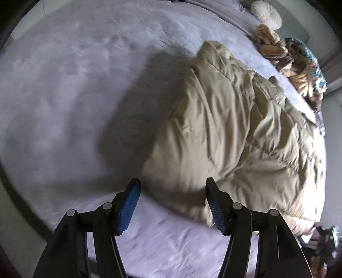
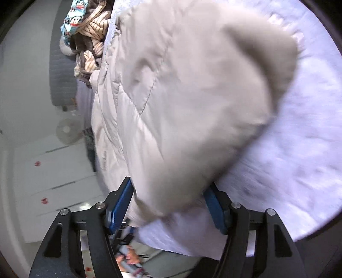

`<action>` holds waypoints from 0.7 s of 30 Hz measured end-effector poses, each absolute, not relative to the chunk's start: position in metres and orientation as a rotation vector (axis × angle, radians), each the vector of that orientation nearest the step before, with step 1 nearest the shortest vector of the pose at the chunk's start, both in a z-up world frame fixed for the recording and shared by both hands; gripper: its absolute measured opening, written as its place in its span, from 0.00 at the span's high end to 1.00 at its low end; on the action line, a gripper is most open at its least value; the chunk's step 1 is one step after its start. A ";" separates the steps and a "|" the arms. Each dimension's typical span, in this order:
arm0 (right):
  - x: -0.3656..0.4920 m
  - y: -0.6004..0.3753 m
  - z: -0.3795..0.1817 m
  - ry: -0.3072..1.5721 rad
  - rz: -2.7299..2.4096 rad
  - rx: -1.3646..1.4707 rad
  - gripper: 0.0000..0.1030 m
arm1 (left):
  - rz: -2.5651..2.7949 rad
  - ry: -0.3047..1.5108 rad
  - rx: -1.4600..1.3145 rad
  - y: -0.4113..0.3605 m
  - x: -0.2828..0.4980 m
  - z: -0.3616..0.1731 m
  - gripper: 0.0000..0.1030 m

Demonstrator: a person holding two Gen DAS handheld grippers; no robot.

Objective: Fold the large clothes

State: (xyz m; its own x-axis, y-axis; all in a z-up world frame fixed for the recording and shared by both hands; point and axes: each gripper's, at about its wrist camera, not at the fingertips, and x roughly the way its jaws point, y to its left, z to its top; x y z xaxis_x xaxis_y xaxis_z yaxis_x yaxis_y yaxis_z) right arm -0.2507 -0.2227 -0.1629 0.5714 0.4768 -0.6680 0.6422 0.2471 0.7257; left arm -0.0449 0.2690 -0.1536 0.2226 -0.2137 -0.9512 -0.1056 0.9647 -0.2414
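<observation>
A big beige padded jacket (image 1: 224,128) lies bunched on the lavender bed sheet (image 1: 74,85), over toward the bed's right side. My left gripper (image 1: 173,181) is open just above the jacket's near corner; its blue pads (image 1: 128,205) do not touch the cloth. In the right wrist view the same jacket (image 2: 192,85) fills the middle, blurred. A puffy fold of it hangs down between the fingers of my right gripper (image 2: 170,181). Those jaws stand wide and the pads (image 2: 120,203) do not press on the fabric. The sheet (image 2: 299,149) shows to the right.
A pile of other clothes (image 1: 299,64) sits at the bed's far edge, with a patterned blue piece (image 2: 72,19) among them. A round white cushion (image 1: 266,14) lies beyond. Left of the bed are white drawers (image 2: 53,166), a round disc-like thing (image 2: 66,129) and clutter on the floor (image 2: 130,256).
</observation>
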 end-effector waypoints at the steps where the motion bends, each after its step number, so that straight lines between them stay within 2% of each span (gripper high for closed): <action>1: -0.251 -0.224 -0.155 1.057 -0.160 1.360 0.30 | -0.073 1.345 -0.255 0.268 -0.048 -0.147 0.38; 2: -0.242 -0.231 -0.146 1.066 -0.172 1.330 0.22 | -0.074 1.339 -0.232 0.267 -0.051 -0.141 0.38; 6: -0.237 -0.224 -0.112 1.070 -0.174 1.248 0.21 | -0.073 1.312 -0.167 0.258 -0.061 -0.116 0.38; 9: -0.241 -0.228 -0.104 1.084 -0.170 1.185 0.21 | -0.047 1.274 -0.170 0.257 -0.070 -0.100 0.00; 21: -0.199 -0.161 -0.066 1.148 -0.068 0.918 0.19 | -0.113 1.246 -0.060 0.239 -0.052 -0.073 0.00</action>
